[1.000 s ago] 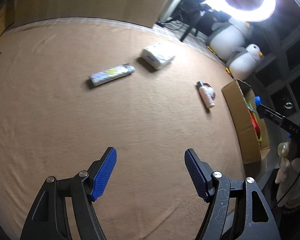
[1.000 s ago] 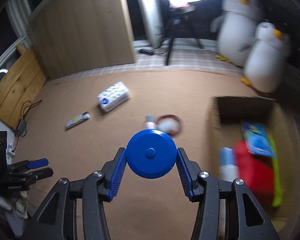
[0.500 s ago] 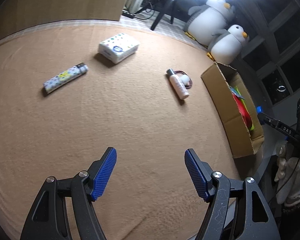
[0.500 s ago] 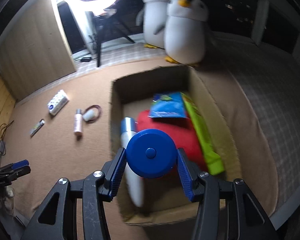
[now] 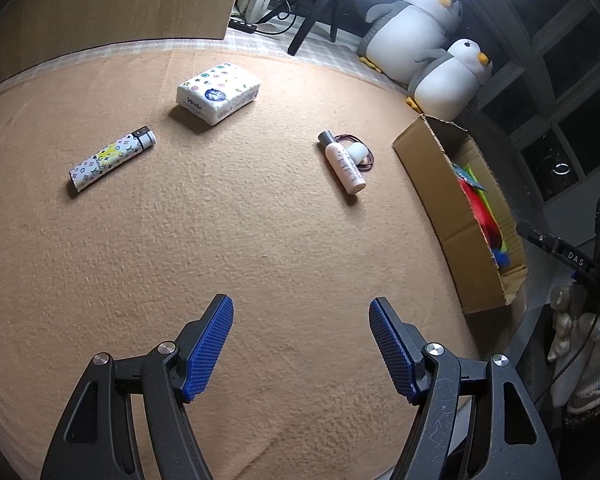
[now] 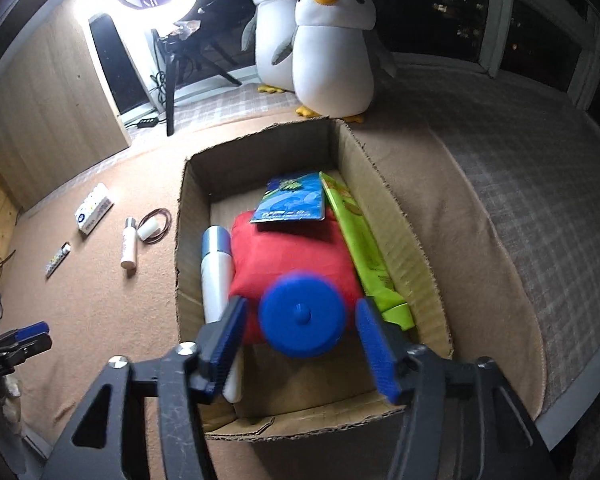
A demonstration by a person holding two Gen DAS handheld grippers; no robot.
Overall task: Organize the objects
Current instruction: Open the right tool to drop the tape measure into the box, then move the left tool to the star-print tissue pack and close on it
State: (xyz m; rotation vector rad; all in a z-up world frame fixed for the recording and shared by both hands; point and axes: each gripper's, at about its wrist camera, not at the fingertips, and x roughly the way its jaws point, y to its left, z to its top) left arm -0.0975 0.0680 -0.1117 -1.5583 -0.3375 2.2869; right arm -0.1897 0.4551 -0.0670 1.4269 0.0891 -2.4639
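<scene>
Blue disc point(image 6: 302, 317) sits blurred betw. right gripper point(image 6: 300, 336) jaws, which are apart w/ gaps each side, above red pouch inside cardboard box point(image 6: 396, 216). Prob. hard plastic, light, smooth; grip flat across rim. Left gripper point(image 5: 301, 344) jaws apart, empty.

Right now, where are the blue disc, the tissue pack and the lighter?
blue disc point(image 6: 302, 316): right wrist view, centre of its round face.
tissue pack point(image 5: 218, 93): left wrist view, middle of its printed top.
lighter point(image 5: 110, 157): left wrist view, mid-body of its patterned case.
</scene>
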